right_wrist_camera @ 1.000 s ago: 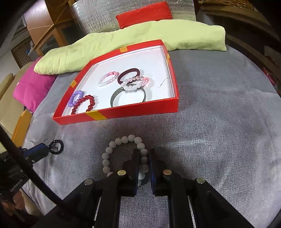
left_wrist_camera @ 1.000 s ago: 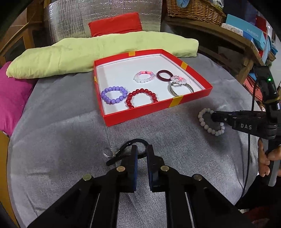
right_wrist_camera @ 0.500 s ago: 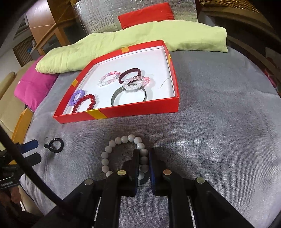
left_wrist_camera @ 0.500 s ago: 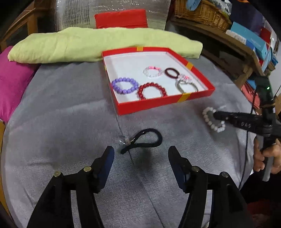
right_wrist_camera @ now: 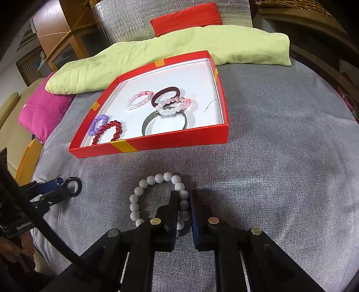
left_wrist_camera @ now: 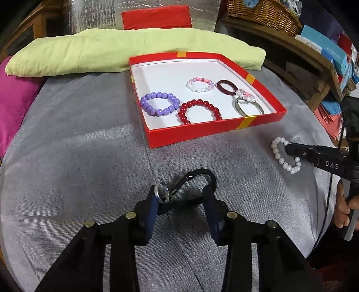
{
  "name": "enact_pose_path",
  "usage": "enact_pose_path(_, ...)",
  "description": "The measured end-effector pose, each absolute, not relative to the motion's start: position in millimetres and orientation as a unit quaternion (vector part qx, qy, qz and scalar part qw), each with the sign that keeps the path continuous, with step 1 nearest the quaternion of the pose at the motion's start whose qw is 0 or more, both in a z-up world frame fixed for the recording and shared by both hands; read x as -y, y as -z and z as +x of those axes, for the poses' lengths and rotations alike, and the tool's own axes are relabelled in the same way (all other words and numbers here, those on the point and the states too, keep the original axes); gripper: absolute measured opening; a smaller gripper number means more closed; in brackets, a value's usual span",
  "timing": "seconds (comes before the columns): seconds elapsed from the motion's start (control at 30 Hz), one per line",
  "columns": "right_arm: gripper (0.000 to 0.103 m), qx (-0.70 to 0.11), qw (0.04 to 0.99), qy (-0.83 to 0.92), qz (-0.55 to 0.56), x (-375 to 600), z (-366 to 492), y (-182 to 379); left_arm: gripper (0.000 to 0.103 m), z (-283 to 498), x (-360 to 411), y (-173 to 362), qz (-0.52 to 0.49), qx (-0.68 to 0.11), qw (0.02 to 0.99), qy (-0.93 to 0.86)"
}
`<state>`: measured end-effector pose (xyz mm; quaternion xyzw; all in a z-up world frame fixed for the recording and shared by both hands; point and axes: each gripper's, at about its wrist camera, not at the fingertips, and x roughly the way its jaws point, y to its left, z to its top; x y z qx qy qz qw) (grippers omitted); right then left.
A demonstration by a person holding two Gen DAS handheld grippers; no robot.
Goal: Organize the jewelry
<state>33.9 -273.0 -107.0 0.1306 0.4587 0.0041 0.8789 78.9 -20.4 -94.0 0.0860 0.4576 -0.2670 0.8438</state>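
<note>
A red box (left_wrist_camera: 211, 132) with a white floor holds several bracelets: purple (left_wrist_camera: 159, 103), red (left_wrist_camera: 199, 111), pink-white (left_wrist_camera: 200, 84), a dark band (left_wrist_camera: 225, 87) and a metal bangle (left_wrist_camera: 249, 105). My left gripper (left_wrist_camera: 182, 197) is open, its fingers on either side of a black cord loop (left_wrist_camera: 202, 176) with a silver ring (left_wrist_camera: 162, 192) lying on the grey cloth. My right gripper (right_wrist_camera: 184, 202) is shut on a white bead bracelet (right_wrist_camera: 157, 195) resting on the cloth; it also shows in the left wrist view (left_wrist_camera: 283, 155).
A pale green cushion (left_wrist_camera: 125, 52) lies behind the box, with a red cushion (left_wrist_camera: 157, 16) and a pink cushion (left_wrist_camera: 13, 98) around it. A wicker basket (left_wrist_camera: 260, 13) and boxes sit on a wooden shelf at right. The cloth-covered table edge curves near both grippers.
My left gripper opened, drew back, then moved forward again so its open fingers straddle the black cord. My right gripper stayed shut on the white bracelet, barely moving.
</note>
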Motion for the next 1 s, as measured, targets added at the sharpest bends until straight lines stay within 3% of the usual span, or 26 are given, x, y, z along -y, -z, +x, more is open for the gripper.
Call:
enact_pose_path(0.13,0.011,-0.454,0.881,-0.005,0.134,273.1,31.2,104.7,0.017,78.8,18.8,92.4,0.082,-0.456,0.846,0.264)
enact_pose_path(0.23,0.01,-0.447,0.884,-0.02,0.135,269.9,27.8,100.1,0.011,77.6,18.5,91.3,0.082,-0.456,0.846,0.263)
enact_pose_path(1.0,0.011,-0.368,0.902,-0.099,0.203,262.2,11.8,59.8,0.008,64.9,29.0,44.5,0.042,-0.4,0.87,0.284)
